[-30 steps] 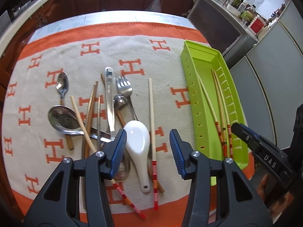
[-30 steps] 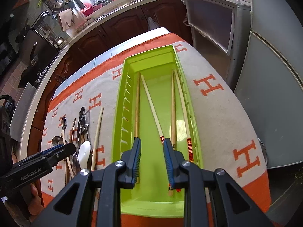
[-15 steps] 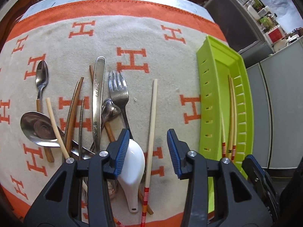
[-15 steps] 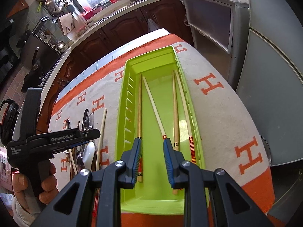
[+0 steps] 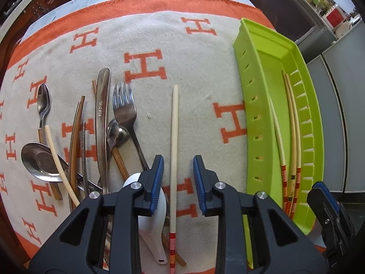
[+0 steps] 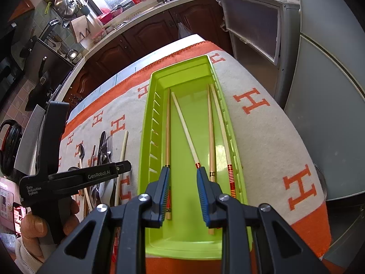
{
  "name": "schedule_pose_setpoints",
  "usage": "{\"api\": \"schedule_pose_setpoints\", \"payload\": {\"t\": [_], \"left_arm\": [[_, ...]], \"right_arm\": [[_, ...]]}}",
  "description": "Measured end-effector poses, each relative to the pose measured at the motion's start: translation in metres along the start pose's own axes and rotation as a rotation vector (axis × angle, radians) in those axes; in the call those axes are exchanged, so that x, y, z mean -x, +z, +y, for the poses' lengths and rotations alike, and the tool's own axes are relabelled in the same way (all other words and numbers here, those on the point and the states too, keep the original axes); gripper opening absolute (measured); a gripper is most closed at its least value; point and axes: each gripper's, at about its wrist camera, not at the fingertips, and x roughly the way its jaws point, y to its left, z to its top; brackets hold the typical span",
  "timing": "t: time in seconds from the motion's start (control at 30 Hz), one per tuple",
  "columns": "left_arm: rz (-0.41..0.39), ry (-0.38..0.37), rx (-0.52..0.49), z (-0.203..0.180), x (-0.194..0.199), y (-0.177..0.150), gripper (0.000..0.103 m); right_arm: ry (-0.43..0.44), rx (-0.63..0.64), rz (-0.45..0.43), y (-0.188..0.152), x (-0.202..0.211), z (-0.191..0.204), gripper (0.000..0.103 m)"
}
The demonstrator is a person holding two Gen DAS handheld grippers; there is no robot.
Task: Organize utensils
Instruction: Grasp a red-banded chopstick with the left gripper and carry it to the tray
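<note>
Left gripper [image 5: 178,179] straddles chopstick [image 5: 174,137], seemingly untouched.

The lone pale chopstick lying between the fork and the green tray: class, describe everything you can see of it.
The chopstick is slim, cream-coloured, looks like wood or bamboo, with red and yellow bands at its near end. It lies flat on the blanket, apart from the fork and tray. The left tongs, which have just been closing, straddle it with gaps either side.
</note>
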Motion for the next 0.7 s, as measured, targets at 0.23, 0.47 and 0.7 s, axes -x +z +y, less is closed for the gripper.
{"api": "schedule_pose_setpoints", "payload": {"t": [0.23, 0.47, 0.7], "left_arm": [[-0.009, 0.000, 0.011, -0.005, 0.006, -0.007, 0.003], [0.001, -0.159, 0.023, 0.002, 0.048, -0.026, 0.003], [-0.034, -0.334, -0.008, -0.028, 0.101, -0.017, 0.003]], "right_arm": [[0.004, -0.016, -0.006, 0.002, 0.002, -0.003, 0.024], [0.010, -0.031, -0.025, 0.006, 0.009, -0.008, 0.024], [0.002, -0.053, -0.061, 0.012, 0.019, -0.016, 0.024]]}}
